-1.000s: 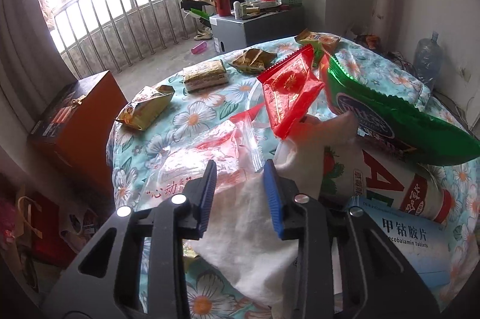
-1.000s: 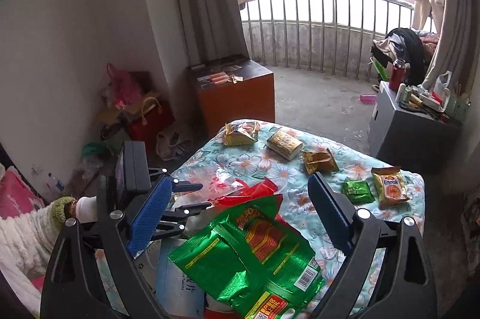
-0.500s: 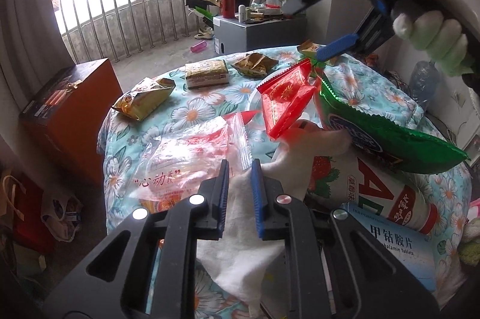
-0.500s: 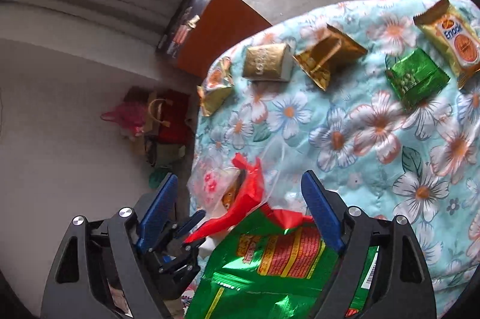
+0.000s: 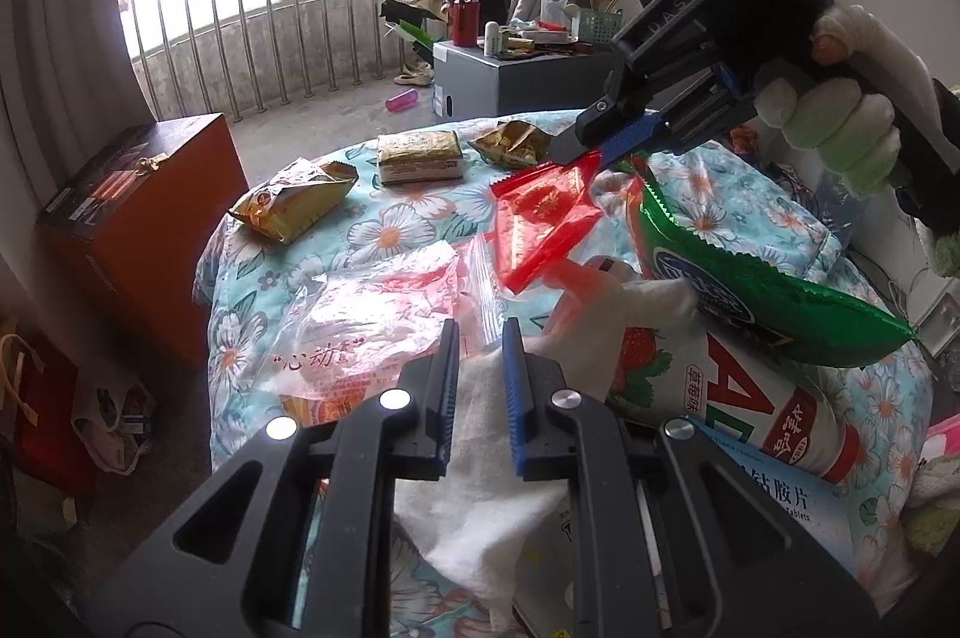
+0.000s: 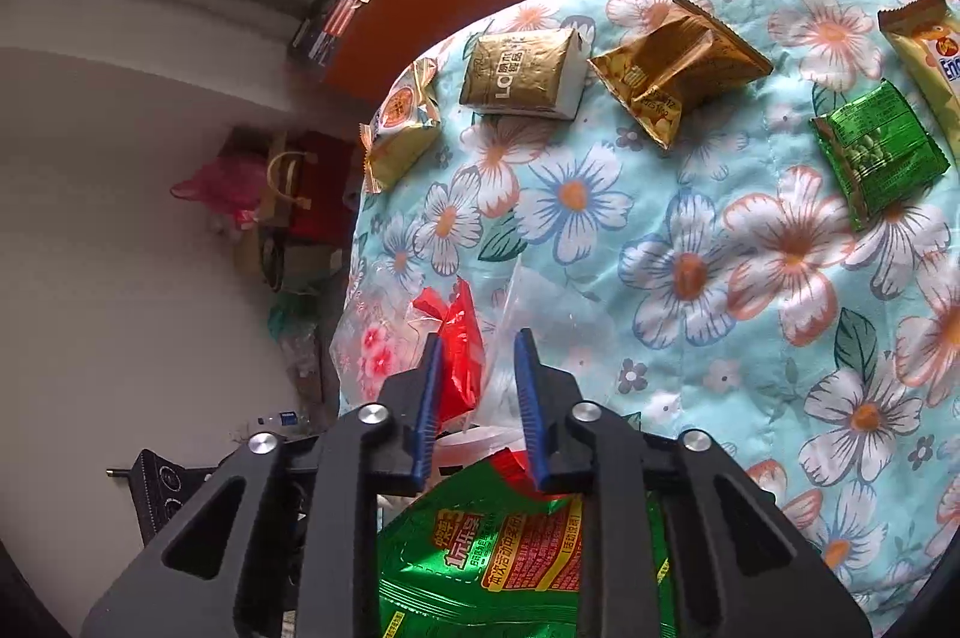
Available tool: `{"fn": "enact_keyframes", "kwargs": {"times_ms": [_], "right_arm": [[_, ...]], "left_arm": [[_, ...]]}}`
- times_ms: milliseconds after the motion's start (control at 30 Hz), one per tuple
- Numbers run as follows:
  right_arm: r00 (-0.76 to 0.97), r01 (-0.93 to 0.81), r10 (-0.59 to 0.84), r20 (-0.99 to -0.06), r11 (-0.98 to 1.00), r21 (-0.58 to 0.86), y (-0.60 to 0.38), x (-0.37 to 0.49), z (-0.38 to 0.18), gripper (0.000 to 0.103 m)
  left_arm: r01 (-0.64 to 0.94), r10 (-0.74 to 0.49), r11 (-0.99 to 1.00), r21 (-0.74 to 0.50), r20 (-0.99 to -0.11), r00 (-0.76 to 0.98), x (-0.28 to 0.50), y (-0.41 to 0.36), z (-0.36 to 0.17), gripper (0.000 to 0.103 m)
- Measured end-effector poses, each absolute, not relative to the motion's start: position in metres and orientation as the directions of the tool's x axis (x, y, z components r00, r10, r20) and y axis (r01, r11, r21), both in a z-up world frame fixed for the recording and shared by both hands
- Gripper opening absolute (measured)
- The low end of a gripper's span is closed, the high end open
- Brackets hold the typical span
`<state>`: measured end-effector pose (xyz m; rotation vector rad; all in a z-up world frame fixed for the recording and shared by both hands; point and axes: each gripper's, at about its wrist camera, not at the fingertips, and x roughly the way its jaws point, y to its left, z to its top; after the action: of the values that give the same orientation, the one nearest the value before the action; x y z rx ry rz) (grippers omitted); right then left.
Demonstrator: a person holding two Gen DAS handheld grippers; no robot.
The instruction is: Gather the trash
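on the flowered quilt [image 5: 384, 236], a heap of wrappers is shown with both grippers brought to it. compared with a second earlier, the right gripper [image 5: 570, 149], then raised clear of the heap with its fingers spread wide, is now seen lowered and rolled onto the red wrapper [image 5: 543, 218]; its jaws are closing, and the wrapper's upper corner is pinched at the tips. in the right wrist view the right gripper [image 6: 477, 368] is shown with red film lying between the blue pads, against the left one, and the green snack bag [image 6: 480, 554] just below. the left gripper [image 5: 480, 356] has been narrowed from a wider gap and its jaws are closing; white tissue [image 5: 498, 464] is seen between and beneath the fingers, though pad contact cannot be told. the gold packets [image 6: 678, 65] lie well apart, untouched.
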<state>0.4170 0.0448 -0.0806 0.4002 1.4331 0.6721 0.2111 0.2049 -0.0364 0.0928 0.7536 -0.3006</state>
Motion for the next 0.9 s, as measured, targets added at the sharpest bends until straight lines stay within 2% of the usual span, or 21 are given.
{"fn": "enact_keyframes", "kwargs": {"times_ms": [100, 333, 633, 800, 900], "right_arm": [[0.019, -0.197, 0.636, -0.772, 0.759, 0.621, 0.043, 0.416, -0.075, 0.012], [0.060, -0.232, 0.645, -0.761, 0.751, 0.618, 0.036, 0.409, -0.060, 0.008], [0.090, -0.255, 0.657, -0.749, 0.742, 0.620, 0.023, 0.399, -0.041, 0.007], [-0.001, -0.233, 0.676, -0.737, 0.716, 0.658, 0.032, 0.402, -0.045, 0.008], [0.019, -0.292, 0.657, -0.754, 0.725, 0.624, 0.039, 0.396, -0.033, 0.011]], "left_arm": [[0.289, -0.239, 0.956, -0.043, -0.682, 0.691, 0.212, 0.208, -0.035, 0.007], [0.266, -0.235, 0.962, -0.053, -0.655, 0.718, 0.207, 0.214, -0.025, 0.000], [0.255, -0.235, 0.965, -0.062, -0.636, 0.735, 0.204, 0.217, -0.018, 0.000], [0.248, -0.232, 0.967, -0.067, -0.638, 0.734, 0.205, 0.218, -0.019, 0.000], [0.248, -0.233, 0.966, -0.068, -0.639, 0.733, 0.206, 0.218, -0.019, 0.000]]}}
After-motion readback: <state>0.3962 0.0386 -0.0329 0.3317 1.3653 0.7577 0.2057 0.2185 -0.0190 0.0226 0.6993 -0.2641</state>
